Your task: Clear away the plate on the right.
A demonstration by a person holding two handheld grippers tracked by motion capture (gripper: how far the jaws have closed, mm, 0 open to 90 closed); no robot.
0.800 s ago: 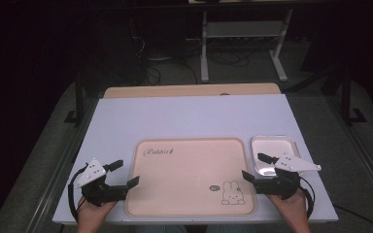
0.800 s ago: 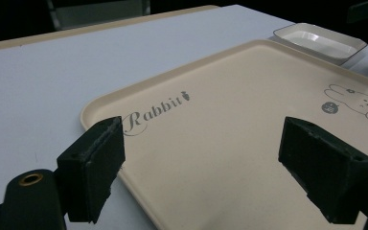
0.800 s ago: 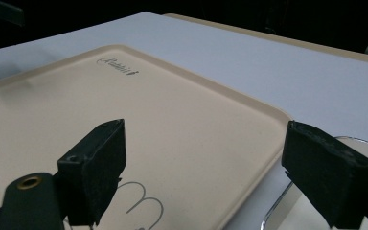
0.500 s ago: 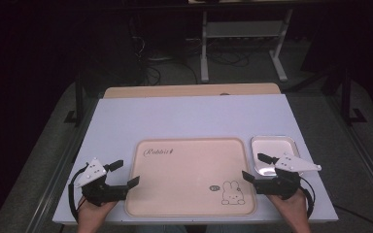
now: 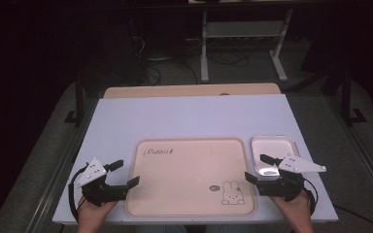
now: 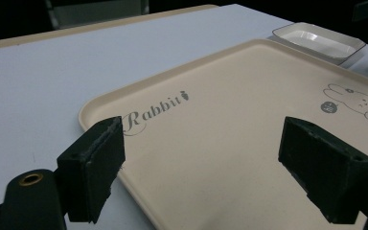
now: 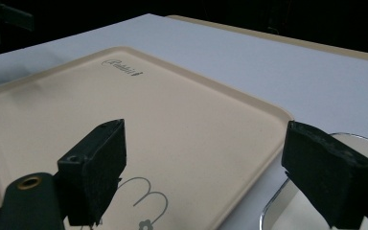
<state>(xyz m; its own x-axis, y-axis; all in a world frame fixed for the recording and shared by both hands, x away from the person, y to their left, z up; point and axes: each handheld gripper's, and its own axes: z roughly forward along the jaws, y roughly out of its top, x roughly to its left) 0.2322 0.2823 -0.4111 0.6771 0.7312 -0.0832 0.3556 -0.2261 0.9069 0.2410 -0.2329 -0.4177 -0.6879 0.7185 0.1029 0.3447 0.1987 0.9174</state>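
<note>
A beige tray (image 5: 189,174) with a rabbit drawing and the word "Rabbit" lies on the white table near the front edge. My left gripper (image 5: 125,174) rests at the tray's left edge, open, nothing between its jaws. In the left gripper view the tray (image 6: 230,120) spreads beyond the open left gripper (image 6: 215,177). My right gripper (image 5: 258,168) sits at the tray's right edge, open and empty, beside a small shiny metal dish (image 5: 274,148). In the right gripper view the right gripper (image 7: 215,177) hangs over the tray's corner (image 7: 139,124) and the dish rim (image 7: 278,203).
The white table top (image 5: 194,116) stretches behind the tray, with a wooden board (image 5: 189,91) at its far edge. Beyond stand a metal rack (image 5: 243,34) and cables on a dark floor. The dish (image 6: 318,40) lies at the far right in the left gripper view.
</note>
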